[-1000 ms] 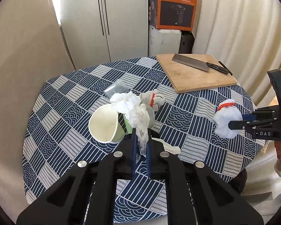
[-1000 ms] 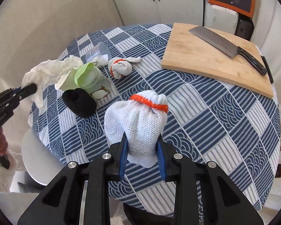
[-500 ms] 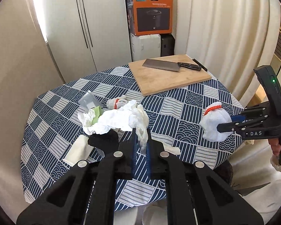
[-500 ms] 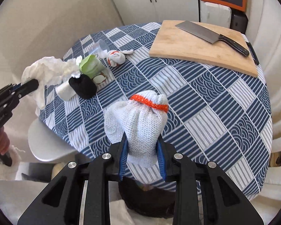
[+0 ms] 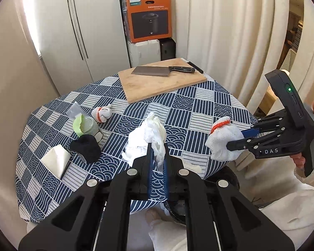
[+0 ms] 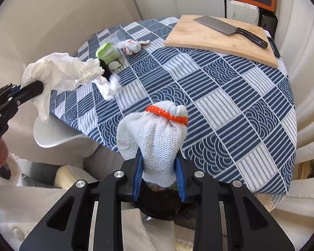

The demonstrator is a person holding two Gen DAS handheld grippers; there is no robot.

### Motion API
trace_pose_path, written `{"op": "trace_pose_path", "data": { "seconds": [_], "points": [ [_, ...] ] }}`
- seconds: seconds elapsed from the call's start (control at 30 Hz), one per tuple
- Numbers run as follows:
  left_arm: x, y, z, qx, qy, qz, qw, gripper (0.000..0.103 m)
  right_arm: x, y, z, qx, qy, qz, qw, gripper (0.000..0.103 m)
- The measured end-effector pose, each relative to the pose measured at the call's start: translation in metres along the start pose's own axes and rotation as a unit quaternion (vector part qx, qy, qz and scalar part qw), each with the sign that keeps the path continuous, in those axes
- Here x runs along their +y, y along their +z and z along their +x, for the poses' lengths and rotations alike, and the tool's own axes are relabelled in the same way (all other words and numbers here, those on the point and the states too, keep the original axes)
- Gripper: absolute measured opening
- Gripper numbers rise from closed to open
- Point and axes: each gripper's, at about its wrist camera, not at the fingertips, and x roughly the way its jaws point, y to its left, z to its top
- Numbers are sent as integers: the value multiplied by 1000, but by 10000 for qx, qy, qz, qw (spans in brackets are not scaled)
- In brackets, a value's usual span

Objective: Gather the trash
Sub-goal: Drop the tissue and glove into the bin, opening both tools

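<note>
My left gripper is shut on a crumpled white tissue, held over the near edge of the round table; the same tissue shows at the left of the right wrist view. My right gripper is shut on a balled white knit glove with an orange cuff, also seen as the glove at the table's right edge. Below it lies a dark bin, partly hidden. Still on the cloth: a second balled glove, a green-lidded can, a black sock, a folded white paper.
A wooden cutting board with a cleaver lies at the table's far side. A clear plastic cup lies by the can. A white chair seat stands under the table's left edge. Curtains hang on the right.
Both grippers have pulled back from the table with their loads. The tissue has lifted off the can and sock, and the dark bin has come into view beneath the glove.
</note>
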Motion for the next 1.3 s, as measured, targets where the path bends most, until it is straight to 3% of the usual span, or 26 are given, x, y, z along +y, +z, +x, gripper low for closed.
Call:
{"op": "trace_pose_path", "data": {
  "seconds": [0.43, 0.63, 0.93, 1.13, 1.2, 1.23, 1.27, 1.3],
  "points": [
    [-38, -9, -26, -81, -943, 376, 9948, 9, -6, -51, -24, -31, -9, 127, 9999, 26],
    [-52, -15, -30, -17, -1412, 676, 9877, 9, -1, -68, -36, 52, -80, 23, 10000, 27],
    [-69, -24, -17, 448, -1819, 1147, 9756, 9, 8, -86, -38, 316, -43, -216, 9993, 27],
    [-76, -31, 2, 766, -1838, 1261, 9718, 11, 13, -89, -34, 423, -168, -358, 9983, 29],
    [-77, -34, 12, 863, -1757, 1224, 9730, 21, 11, -88, -29, 440, -129, -341, 9984, 29],
    [-77, -35, 15, 893, -1687, 1215, 9741, 40, 10, -88, -26, 439, -123, -333, 9984, 34],
    [-77, -36, 21, 922, -1568, 1187, 9761, 65, 10, -88, -23, 454, -123, -334, 9983, 45],
    [-76, -37, 23, 935, -1495, 1142, 9777, 73, 10, -87, -20, 460, -113, -349, 9983, 51]
  ]
}}
